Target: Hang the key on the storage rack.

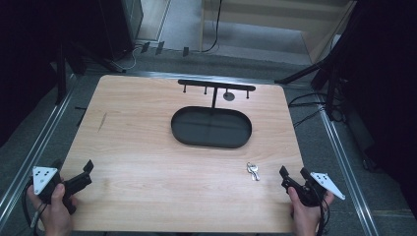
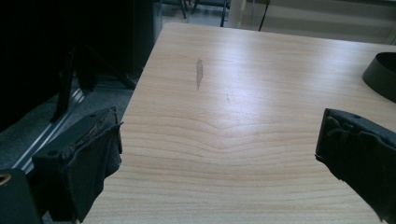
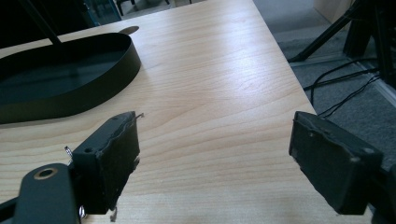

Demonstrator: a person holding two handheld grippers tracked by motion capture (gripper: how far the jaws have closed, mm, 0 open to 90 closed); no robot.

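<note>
A small bunch of silver keys (image 1: 253,171) lies on the wooden table (image 1: 137,147), right of centre near the front. Behind it stands a black oval tray (image 1: 179,129) with a post carrying a black crossbar with several pegs (image 1: 216,85). My right gripper (image 1: 293,172) is open at the front right, just right of the keys, nothing between its jaws (image 3: 215,149). A bit of the keys (image 3: 68,150) peeks out behind its left jaw. My left gripper (image 1: 88,173) is open at the front left corner over bare wood (image 2: 219,140).
The tray's wall (image 3: 93,79) lies ahead-left of the right gripper, and its rim (image 2: 380,70) shows at the right edge of the left gripper view. A dark scuff (image 2: 199,72) marks the wood. Tripod legs and cables (image 1: 314,93) stand on the floor to the right.
</note>
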